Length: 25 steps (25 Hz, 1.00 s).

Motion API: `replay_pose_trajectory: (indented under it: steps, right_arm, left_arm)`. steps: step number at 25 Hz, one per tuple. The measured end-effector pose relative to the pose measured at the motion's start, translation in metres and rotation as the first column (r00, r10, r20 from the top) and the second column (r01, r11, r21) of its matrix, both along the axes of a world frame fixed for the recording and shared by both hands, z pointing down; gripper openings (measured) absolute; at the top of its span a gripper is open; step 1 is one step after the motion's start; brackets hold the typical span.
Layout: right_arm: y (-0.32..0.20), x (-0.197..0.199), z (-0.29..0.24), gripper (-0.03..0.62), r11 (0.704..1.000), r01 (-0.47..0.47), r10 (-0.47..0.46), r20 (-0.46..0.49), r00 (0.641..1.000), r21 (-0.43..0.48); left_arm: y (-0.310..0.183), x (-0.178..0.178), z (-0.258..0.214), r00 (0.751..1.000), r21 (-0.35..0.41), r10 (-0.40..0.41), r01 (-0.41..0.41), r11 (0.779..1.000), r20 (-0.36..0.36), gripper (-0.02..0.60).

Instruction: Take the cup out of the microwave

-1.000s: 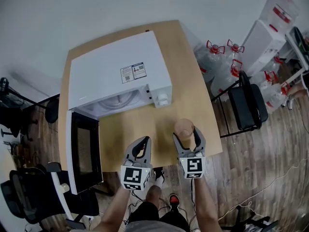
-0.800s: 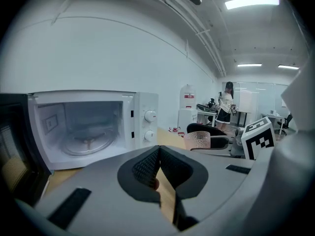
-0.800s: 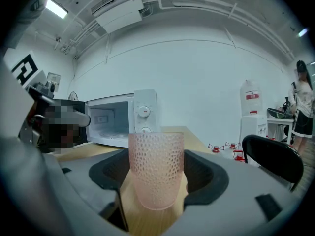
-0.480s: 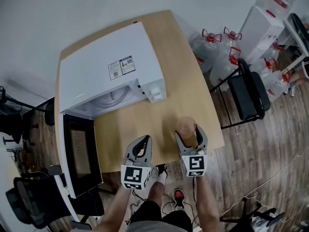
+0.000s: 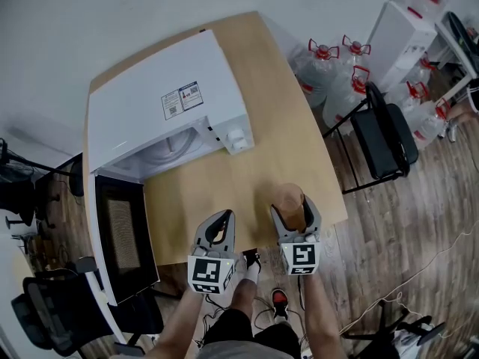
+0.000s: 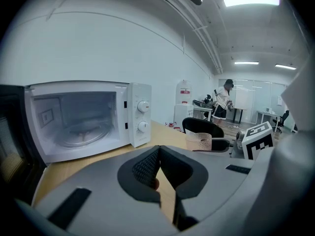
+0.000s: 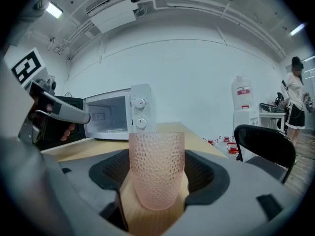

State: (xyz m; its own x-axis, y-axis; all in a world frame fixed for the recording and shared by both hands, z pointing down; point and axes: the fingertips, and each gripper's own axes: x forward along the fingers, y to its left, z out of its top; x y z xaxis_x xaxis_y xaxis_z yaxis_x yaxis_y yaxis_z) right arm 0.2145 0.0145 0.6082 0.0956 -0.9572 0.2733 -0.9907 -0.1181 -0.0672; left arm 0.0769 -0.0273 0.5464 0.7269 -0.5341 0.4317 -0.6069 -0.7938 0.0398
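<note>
At the left, the microwave (image 5: pixel 165 114) stands with its door (image 5: pixel 123 234) swung open; its cavity (image 6: pixel 74 114) holds no cup. My left gripper (image 5: pixel 218 226) hovers over the front of the worktop (image 5: pixel 224 185), fingers pressed together with nothing between them. To its right, my right gripper (image 5: pixel 293 212) has its fingers clamped on opposite sides of the cup (image 7: pixel 156 166), which is upright, long axis vertical, outside the microwave and near the worktop's front right corner. I cannot tell whether its base touches the wood. I judge the set-down path runs straight down.
</note>
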Motion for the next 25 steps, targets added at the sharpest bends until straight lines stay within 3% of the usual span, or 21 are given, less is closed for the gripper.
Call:
replay_pose_trajectory:
  steps: [16, 21, 25]
  right_arm:
    - [0.010, -0.006, 0.007, 0.353, 1.000, -0.009, 0.010, 0.017, 1.000, -0.021]
    - [0.016, -0.004, -0.006, 0.353, 1.000, -0.005, 0.005, 0.004, 1.000, -0.027]
    - [0.019, -0.002, -0.034, 0.353, 1.000, 0.000, 0.000, -0.015, 1.000, 0.025]
  left_arm:
    - [0.008, -0.002, 0.000, 1.000, 0.001, 0.012, -0.012, 1.000, 0.004, 0.021]
    - [0.008, -0.004, -0.010, 1.000, 0.017, 0.007, -0.007, 1.000, -0.006, 0.021]
    - [0.010, -0.006, -0.028, 1.000, 0.038, -0.003, 0.004, 0.999, -0.026, 0.021]
